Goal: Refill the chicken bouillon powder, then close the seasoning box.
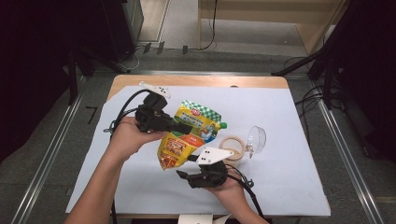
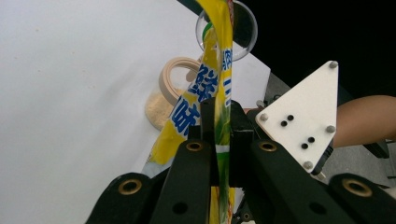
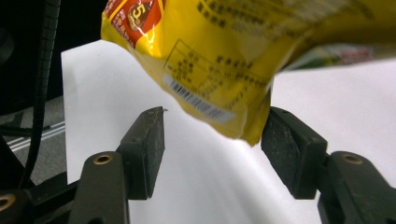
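Pouch (image 1: 187,133), yellow-green, spouted: raised over counter (image 1: 289,154), clamped edge-on in left tool (image 1: 184,127). Right tool (image 1: 187,176) gaping below its corner. Risk: thin pinch slips; contents spill beside cup (image 1: 233,148).

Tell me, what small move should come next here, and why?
Probably closing the right claw on the yellow pouch. The left claw already pinches the pouch and holds it up, while the right claw's jaws stand open on either side of its lower corner.
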`<state>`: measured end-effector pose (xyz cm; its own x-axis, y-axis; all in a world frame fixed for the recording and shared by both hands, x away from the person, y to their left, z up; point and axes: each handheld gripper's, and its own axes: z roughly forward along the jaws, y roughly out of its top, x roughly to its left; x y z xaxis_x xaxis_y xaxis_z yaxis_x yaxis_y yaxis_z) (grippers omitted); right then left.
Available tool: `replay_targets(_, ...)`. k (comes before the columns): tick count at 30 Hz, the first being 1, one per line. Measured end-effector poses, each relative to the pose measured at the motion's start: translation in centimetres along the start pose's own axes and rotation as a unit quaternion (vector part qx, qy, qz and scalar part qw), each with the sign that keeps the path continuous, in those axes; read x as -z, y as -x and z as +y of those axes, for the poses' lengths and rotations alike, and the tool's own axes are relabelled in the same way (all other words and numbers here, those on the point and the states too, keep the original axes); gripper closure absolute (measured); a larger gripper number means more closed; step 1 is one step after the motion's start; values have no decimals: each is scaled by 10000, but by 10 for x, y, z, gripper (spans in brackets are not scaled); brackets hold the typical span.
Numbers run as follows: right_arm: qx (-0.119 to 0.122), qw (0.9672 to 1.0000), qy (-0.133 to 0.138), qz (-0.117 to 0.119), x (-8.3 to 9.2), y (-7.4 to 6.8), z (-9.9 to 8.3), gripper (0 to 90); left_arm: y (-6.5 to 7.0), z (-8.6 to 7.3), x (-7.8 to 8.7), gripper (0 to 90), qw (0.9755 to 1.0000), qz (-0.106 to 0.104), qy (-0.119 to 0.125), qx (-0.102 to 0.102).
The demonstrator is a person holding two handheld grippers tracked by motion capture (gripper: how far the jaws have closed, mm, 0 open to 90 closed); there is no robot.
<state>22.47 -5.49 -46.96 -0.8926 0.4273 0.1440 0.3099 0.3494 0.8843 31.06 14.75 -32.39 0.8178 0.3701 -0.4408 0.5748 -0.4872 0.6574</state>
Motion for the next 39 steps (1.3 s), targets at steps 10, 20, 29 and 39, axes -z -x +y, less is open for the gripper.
replay_targets(10,-25,10000,-14,-10,2,2,1,409,-9,-3,17,900,9995,103,301,44)
replay_targets(20,-80,10000,-35,45,3,2,1,409,-35,-12,20,900,9959,448,754,209)
replay_targets(29,-58,9999,-38,100,2,2,1,409,-61,-27,-2,900,9895,976,1007,340)
replay_targets(39,-83,9999,-55,90,4,4,2,409,-73,-38,-16,900,9888,1218,773,373)
